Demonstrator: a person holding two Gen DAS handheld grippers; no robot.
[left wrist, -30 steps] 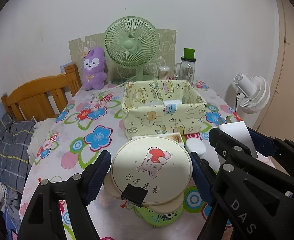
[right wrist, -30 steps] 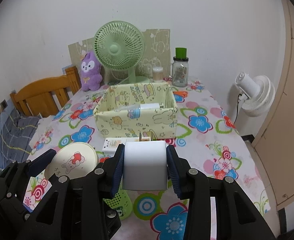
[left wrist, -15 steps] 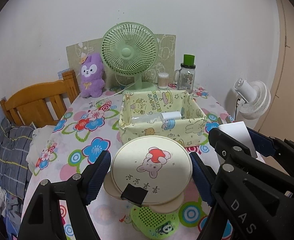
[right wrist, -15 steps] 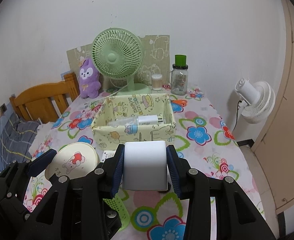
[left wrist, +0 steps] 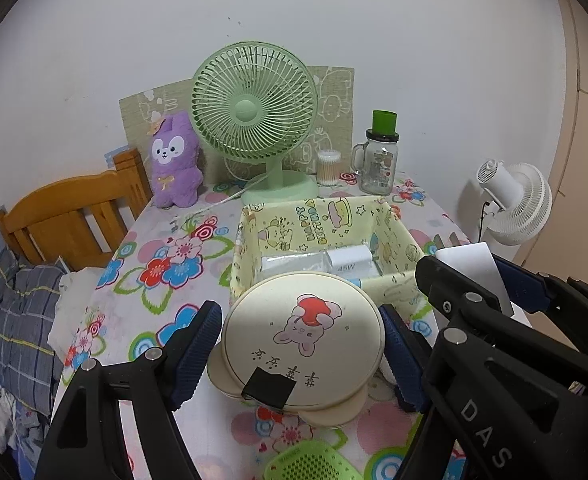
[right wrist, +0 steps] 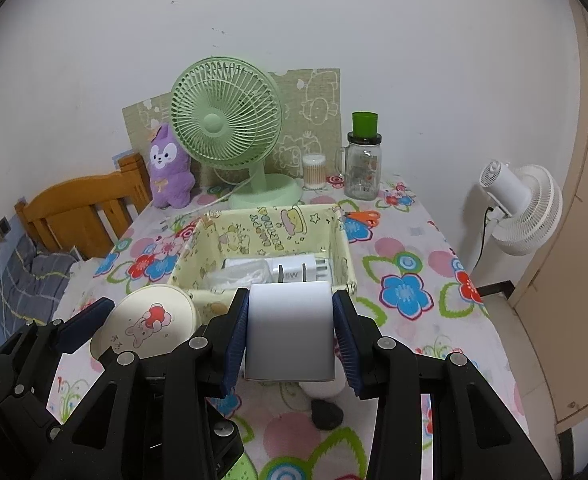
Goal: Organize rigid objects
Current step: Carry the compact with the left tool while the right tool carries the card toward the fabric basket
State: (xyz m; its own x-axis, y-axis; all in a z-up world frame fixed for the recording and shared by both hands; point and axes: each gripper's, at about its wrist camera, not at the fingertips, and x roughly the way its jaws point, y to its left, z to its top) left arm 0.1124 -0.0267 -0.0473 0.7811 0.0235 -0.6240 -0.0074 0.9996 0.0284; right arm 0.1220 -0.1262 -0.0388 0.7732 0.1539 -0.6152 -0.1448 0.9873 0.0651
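Green perforated item (left wrist: 310,462) (cut off below), identity unclear.

Home bedroom: wooden bed frame (left wrist: 74,216), plush toy (left wrist: 174,160).

Cream case (left wrist: 302,340) with bunny print, yellow cartoon-print basket (right wrist: 262,228), floral tablecloth (right wrist: 406,264)

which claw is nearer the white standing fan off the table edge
Right. The right claw, shut on a white block, is on the white standing fan's side; the left claw is farther away.
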